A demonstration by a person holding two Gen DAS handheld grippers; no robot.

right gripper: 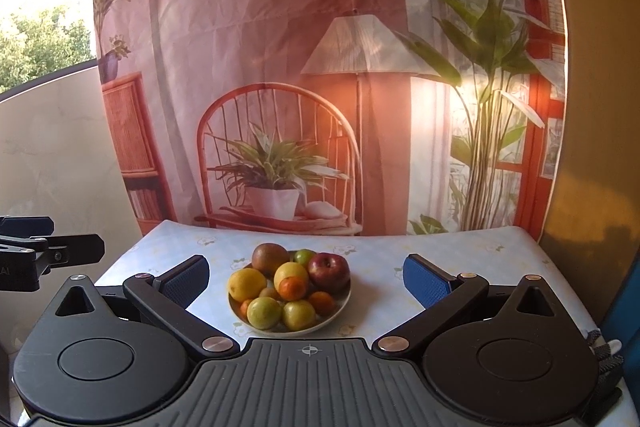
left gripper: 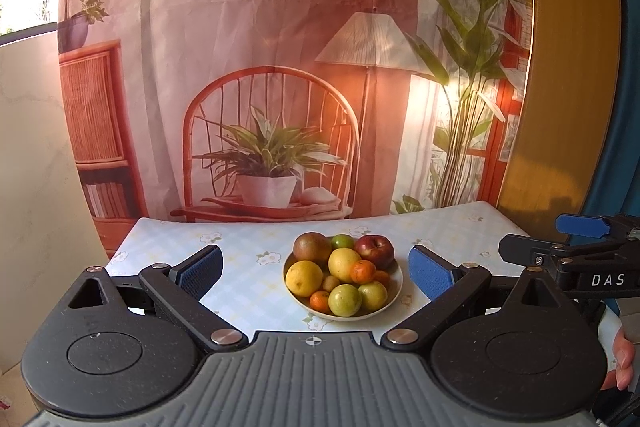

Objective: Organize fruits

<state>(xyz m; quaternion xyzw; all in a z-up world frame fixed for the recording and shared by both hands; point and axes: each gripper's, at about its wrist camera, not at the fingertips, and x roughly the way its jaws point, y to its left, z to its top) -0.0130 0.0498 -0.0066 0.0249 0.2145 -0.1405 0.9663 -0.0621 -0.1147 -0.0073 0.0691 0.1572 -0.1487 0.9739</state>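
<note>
A cream bowl (left gripper: 394, 293) (right gripper: 340, 309) stands on the table, heaped with fruit: a red apple (left gripper: 375, 247) (right gripper: 329, 270), a brownish mango (left gripper: 312, 247) (right gripper: 270, 258), yellow citrus (left gripper: 304, 278) (right gripper: 246, 284), small orange mandarins (left gripper: 363, 271) (right gripper: 293, 287), yellow-green fruits (left gripper: 345, 299) (right gripper: 264, 312) and a green lime (left gripper: 343, 241) (right gripper: 304, 257). My left gripper (left gripper: 316, 267) is open and empty, with the bowl between and beyond its blue pads. My right gripper (right gripper: 306, 281) is open and empty, the bowl left of its centre. The right gripper also shows at the right edge of the left wrist view (left gripper: 572, 247).
The table (left gripper: 248, 267) (right gripper: 460, 267) has a pale checked cloth with small flowers. A printed backdrop (left gripper: 280, 87) of a chair, lamp and plants hangs right behind its far edge. A yellow-brown wall (left gripper: 560, 107) stands at the right. The left gripper's body shows at left in the right wrist view (right gripper: 48, 251).
</note>
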